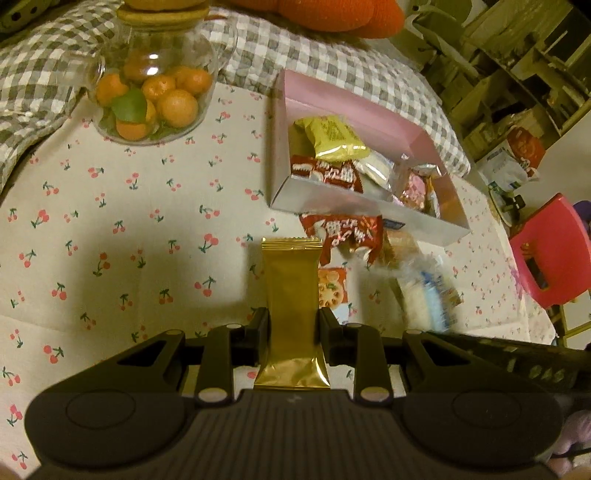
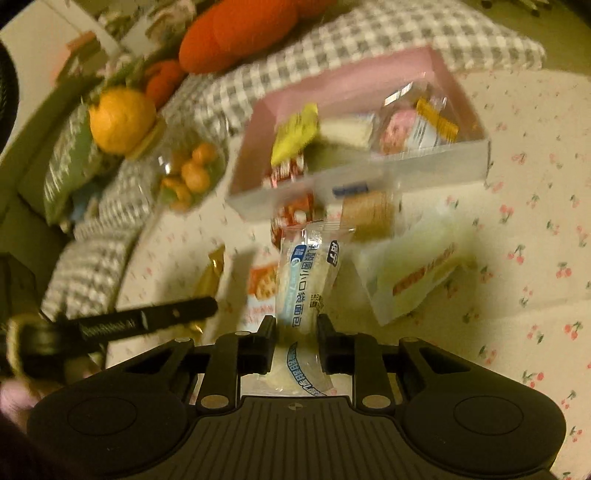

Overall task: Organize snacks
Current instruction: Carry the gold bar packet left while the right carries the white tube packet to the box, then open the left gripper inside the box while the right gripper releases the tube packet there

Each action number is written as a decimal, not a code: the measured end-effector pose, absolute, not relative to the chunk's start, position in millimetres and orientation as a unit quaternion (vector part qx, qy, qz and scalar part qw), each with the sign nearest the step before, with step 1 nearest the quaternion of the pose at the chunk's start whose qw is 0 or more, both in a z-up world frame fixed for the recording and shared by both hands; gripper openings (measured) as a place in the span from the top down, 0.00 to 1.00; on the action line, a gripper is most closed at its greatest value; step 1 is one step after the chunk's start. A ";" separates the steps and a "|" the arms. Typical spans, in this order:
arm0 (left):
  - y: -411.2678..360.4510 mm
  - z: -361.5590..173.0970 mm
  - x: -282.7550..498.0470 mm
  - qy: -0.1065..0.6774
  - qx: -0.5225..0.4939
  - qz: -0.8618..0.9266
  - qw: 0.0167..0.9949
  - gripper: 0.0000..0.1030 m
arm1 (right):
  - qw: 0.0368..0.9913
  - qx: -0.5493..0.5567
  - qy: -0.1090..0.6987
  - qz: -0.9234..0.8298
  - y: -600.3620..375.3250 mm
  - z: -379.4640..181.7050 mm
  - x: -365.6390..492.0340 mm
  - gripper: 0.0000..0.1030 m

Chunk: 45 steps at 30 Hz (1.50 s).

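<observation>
My left gripper [image 1: 293, 325] is shut on a gold foil snack packet [image 1: 291, 291], which sticks up between the fingers above the cherry-print cloth. My right gripper [image 2: 296, 332] is shut on a clear white-and-blue bread packet [image 2: 304, 280]; this packet [image 1: 424, 299] shows blurred at the right of the left wrist view. Beyond both stands a pink box [image 1: 369, 110], also seen as the pink box [image 2: 369, 74], holding a yellow packet [image 1: 332, 138], a red packet [image 1: 325, 173] and several other snacks. A red packet [image 1: 345, 236] and an orange-print packet [image 1: 332, 286] lie loose in front of the box.
A glass jar of oranges [image 1: 155, 92] stands at the back left. A grey checked cushion [image 1: 332, 62] and an orange plush [image 1: 332, 14] lie behind the box. A pale yellow packet [image 2: 413, 273] lies right of the bread packet. A pink stool [image 1: 554, 251] stands off the table's right edge.
</observation>
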<state>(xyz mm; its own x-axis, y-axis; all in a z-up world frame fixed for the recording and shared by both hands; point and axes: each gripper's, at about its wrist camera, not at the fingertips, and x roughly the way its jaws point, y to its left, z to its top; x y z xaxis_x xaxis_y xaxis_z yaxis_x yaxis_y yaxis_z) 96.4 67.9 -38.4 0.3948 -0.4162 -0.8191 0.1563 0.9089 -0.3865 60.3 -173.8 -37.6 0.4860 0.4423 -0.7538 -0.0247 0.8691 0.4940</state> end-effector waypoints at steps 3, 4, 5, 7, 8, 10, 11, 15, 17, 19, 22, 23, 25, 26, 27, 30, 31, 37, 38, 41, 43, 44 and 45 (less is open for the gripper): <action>67.0 -32.9 97.1 0.514 -0.131 -0.172 0.830 0.75 | 0.845 0.231 0.464 0.130 -186.5 -22.1 61.8 0.78; 66.7 -31.4 97.5 0.511 -0.134 -0.172 0.831 0.75 | 0.848 0.237 0.457 0.127 -191.2 -17.7 62.6 0.78; 66.2 -29.7 98.1 0.509 -0.136 -0.171 0.833 0.75 | 0.850 0.244 0.450 0.122 -196.1 -13.5 64.0 0.78; 65.1 -26.8 100.0 0.503 -0.140 -0.166 0.836 0.75 | 0.854 0.261 0.435 0.113 -206.8 -6.1 67.2 0.78; 65.0 -25.9 101.3 0.501 -0.142 -0.163 0.838 0.75 | 0.856 0.272 0.427 0.108 -212.7 -2.0 69.2 0.78; 62.5 -23.5 105.3 0.498 -0.152 -0.158 0.839 0.75 | 0.859 0.292 0.409 0.099 -224.6 5.6 74.0 0.78; 61.4 -22.7 107.3 0.497 -0.157 -0.159 0.838 0.75 | 0.861 0.299 0.401 0.094 -229.3 7.6 76.6 0.78; 48.0 -16.1 118.1 0.490 -0.158 -0.164 0.841 0.75 | 0.859 0.335 0.378 0.080 -248.6 10.2 88.5 0.78; 38.8 -11.5 126.8 0.484 -0.151 -0.163 0.846 0.75 | 0.857 0.346 0.375 0.071 -255.9 7.5 94.5 0.78; 30.0 -7.1 136.2 0.479 -0.152 -0.166 0.848 0.75 | 0.857 0.352 0.371 0.062 -261.4 4.2 99.7 0.78; 15.9 -4.6 153.3 0.477 -0.165 -0.177 0.845 0.75 | 0.855 0.367 0.363 0.053 -270.4 -3.8 108.2 0.78; 11.1 -4.9 157.7 0.477 -0.169 -0.180 0.844 0.75 | 0.854 0.372 0.360 0.050 -273.6 -7.1 111.7 0.78; -1.3 -7.1 168.4 0.480 -0.173 -0.188 0.839 0.75 | 0.854 0.379 0.355 0.041 -278.2 -13.2 116.5 0.77; -6.7 -8.2 171.7 0.481 -0.173 -0.190 0.838 0.75 | 0.853 0.383 0.353 0.036 -281.3 -17.6 120.0 0.77; -13.2 -10.3 176.3 0.484 -0.171 -0.192 0.837 0.75 | 0.852 0.386 0.352 0.032 -283.7 -21.3 122.2 0.77; -29.3 -18.1 186.9 0.493 -0.162 -0.194 0.833 0.75 | 0.845 0.401 0.353 0.025 -287.4 -33.0 128.4 0.77; -35.1 -22.0 190.7 0.497 -0.159 -0.194 0.831 0.75 | 0.841 0.407 0.354 0.027 -287.9 -36.9 131.6 0.77; -51.8 -39.8 203.2 0.500 -0.145 -0.188 0.833 0.75 | 0.842 0.407 0.354 0.033 -284.6 -49.2 157.2 0.77; -52.1 -41.0 204.7 0.498 -0.143 -0.189 0.834 0.75 | 0.845 0.400 0.354 0.037 -282.6 -49.4 161.4 0.77; -53.1 -44.6 205.9 0.488 -0.128 -0.191 0.842 0.75 | 0.855 0.377 0.353 0.040 -278.0 -49.5 168.7 0.77; -53.3 -46.0 206.5 0.478 -0.113 -0.194 0.849 0.74 | 0.857 0.372 0.353 0.044 -276.6 -50.4 171.1 0.77; -52.9 -46.2 207.2 0.475 -0.108 -0.194 0.851 0.74 | 0.858 0.370 0.353 0.046 -275.9 -51.1 171.6 0.76; -52.1 -46.3 207.0 0.472 -0.105 -0.196 0.853 0.73 | 0.859 0.370 0.351 0.047 -275.7 -51.4 171.6 0.75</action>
